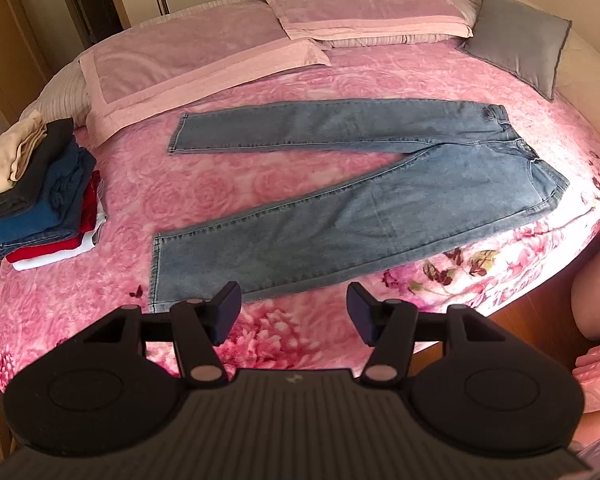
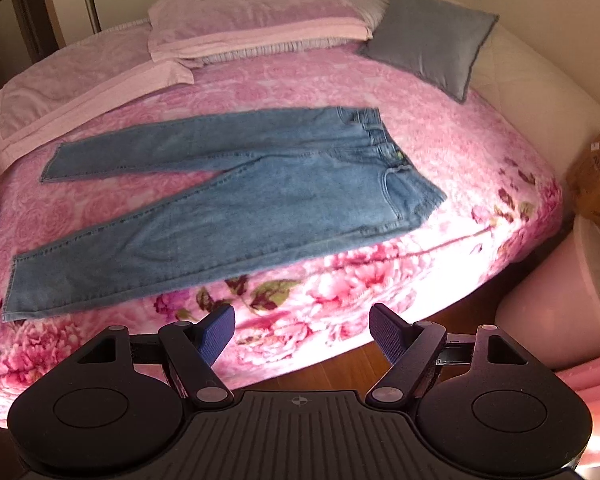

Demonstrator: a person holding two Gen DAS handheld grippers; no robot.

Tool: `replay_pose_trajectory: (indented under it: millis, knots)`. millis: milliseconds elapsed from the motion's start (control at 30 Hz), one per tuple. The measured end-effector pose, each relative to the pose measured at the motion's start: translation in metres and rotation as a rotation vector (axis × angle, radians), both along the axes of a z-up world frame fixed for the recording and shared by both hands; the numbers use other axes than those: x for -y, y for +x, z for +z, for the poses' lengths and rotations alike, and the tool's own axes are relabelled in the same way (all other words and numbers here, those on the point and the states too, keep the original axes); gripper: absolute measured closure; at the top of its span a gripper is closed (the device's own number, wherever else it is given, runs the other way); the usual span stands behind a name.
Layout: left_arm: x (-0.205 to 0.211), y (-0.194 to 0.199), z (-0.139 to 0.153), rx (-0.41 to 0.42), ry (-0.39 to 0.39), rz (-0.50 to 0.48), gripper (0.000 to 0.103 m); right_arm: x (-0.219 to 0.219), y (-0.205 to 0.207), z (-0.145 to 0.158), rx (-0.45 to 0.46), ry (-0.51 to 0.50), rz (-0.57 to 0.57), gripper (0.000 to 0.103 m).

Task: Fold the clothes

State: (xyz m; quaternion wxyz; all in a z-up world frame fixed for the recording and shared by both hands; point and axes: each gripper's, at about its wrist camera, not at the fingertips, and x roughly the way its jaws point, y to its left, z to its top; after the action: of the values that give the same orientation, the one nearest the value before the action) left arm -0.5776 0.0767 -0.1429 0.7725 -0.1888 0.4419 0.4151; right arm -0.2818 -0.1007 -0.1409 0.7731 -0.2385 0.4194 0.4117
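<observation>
Pink floral bed (image 1: 260,80) carries blue jeans (image 1: 340,208) spread flat, legs splayed – heavy, limp denim, likely best pinched at near hem and waistband – beside a folded stack (image 1: 40,200); left gripper (image 1: 294,310) and right gripper (image 2: 302,330) gape empty

jeans (image 1: 340,196) on bed (image 1: 260,76), clothes stack (image 1: 40,196) left

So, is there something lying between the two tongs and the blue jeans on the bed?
Nothing visible. Only bare pink floral bedspread separates the open left tongs and open right tongs from the flat blue denim jeans.
</observation>
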Motion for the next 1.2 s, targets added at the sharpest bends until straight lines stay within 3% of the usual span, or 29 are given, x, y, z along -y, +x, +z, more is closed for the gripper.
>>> replay_pose_trajectory:
  millis: [267,567,933,1200]
  knots:
    - [-0.020,0.008,-0.003,-0.006,-0.002,0.004,0.048,-0.018,-0.002,0.008,0.033,0.014,0.045,0.026]
    - [-0.054,0.050,-0.016,-0.025,-0.019,0.021,0.048,-0.063,0.033,-0.007,0.021,0.000,0.068,0.026]
    - [-0.120,0.161,-0.034,-0.056,-0.072,0.155,0.048,-0.159,0.145,-0.037,-0.021,-0.077,0.184,0.026]
    - [-0.148,0.244,-0.044,-0.007,-0.099,0.187,0.048,-0.219,0.229,-0.063,-0.060,-0.106,0.240,0.026]
